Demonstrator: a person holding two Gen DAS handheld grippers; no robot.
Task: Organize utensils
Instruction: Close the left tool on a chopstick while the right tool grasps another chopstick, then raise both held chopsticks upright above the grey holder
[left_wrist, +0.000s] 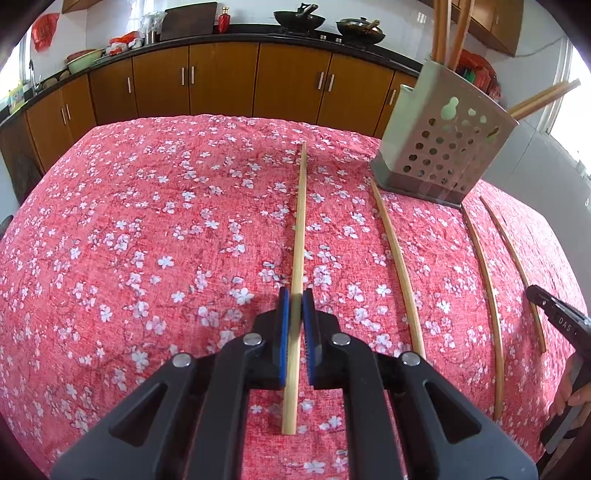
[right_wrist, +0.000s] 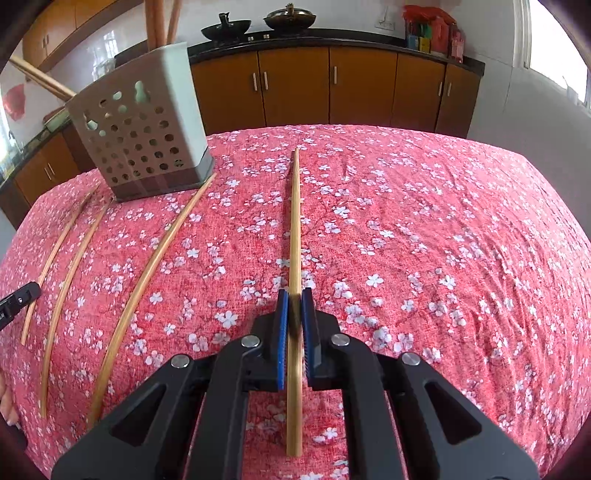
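In the left wrist view my left gripper (left_wrist: 296, 295) is shut on a wooden chopstick (left_wrist: 299, 229) that points away over the red floral tablecloth (left_wrist: 147, 240). In the right wrist view my right gripper (right_wrist: 294, 295) is shut on another chopstick (right_wrist: 294, 221), also pointing away. A perforated metal utensil holder (left_wrist: 439, 147) stands on the table with several chopsticks in it; it also shows in the right wrist view (right_wrist: 144, 129). Three loose chopsticks (left_wrist: 399, 266) lie in front of the holder, between my two grippers; they also show in the right wrist view (right_wrist: 147, 280).
Brown kitchen cabinets (left_wrist: 221, 81) and a dark counter with woks (left_wrist: 299, 16) run behind the table. The other gripper's tip shows at the right edge of the left wrist view (left_wrist: 554, 310) and at the left edge of the right wrist view (right_wrist: 18, 299).
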